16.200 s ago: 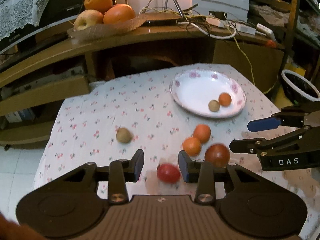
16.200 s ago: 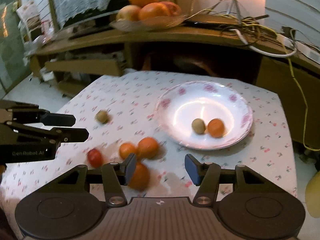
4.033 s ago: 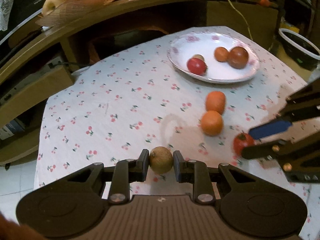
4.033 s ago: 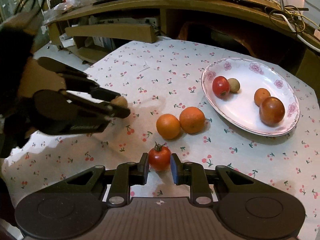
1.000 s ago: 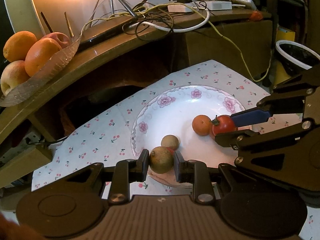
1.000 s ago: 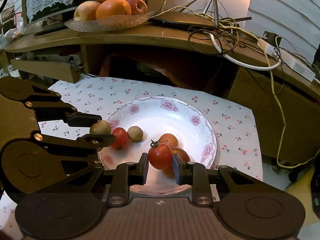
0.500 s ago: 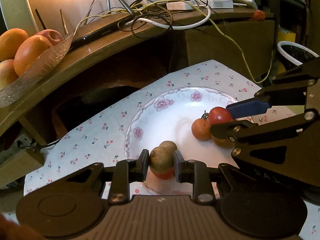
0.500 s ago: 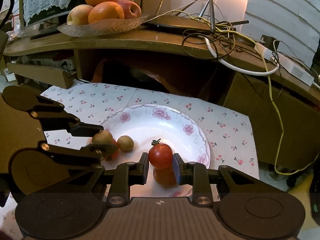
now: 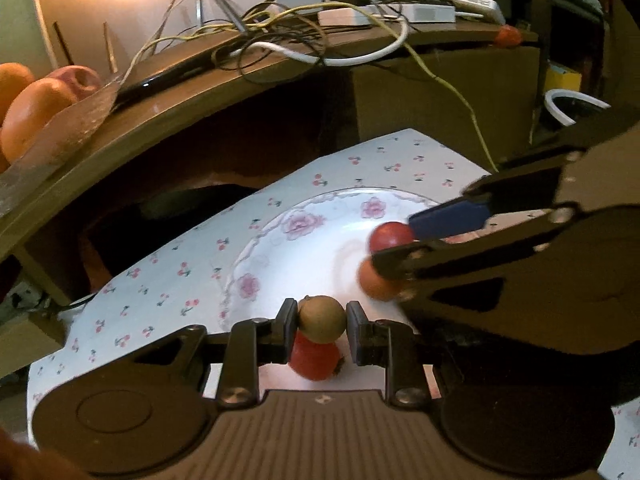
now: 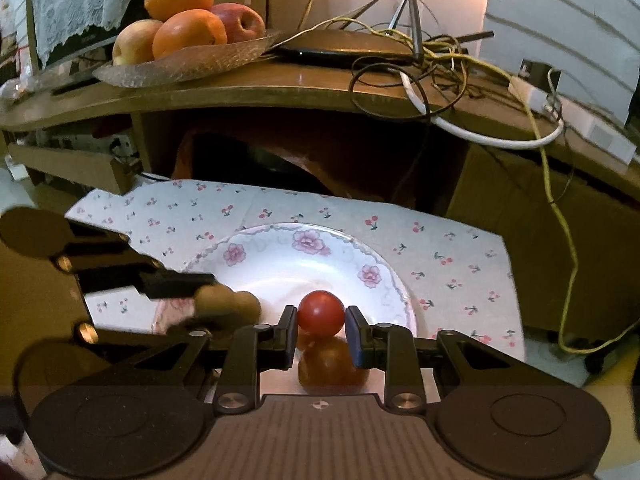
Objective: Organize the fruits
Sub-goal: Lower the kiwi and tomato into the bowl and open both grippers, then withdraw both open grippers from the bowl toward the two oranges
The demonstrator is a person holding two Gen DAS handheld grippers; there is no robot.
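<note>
White floral china plate [image 10: 370, 276] directly below; we're gripping round brown fruit [image 9: 322, 319] in left jaws, red tomato [image 10: 320, 313] in right.

A curved brown wooden shelf [image 10: 256, 92] under warm lamp glow, holding tangled cables [image 10: 432, 64] and a glass fruit dish [image 10: 188, 64].

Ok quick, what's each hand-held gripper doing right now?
Left hand-held gripper: shut on a brown fruit, over the plate.
Right hand-held gripper: shut on a tomato, over the same plate.
</note>
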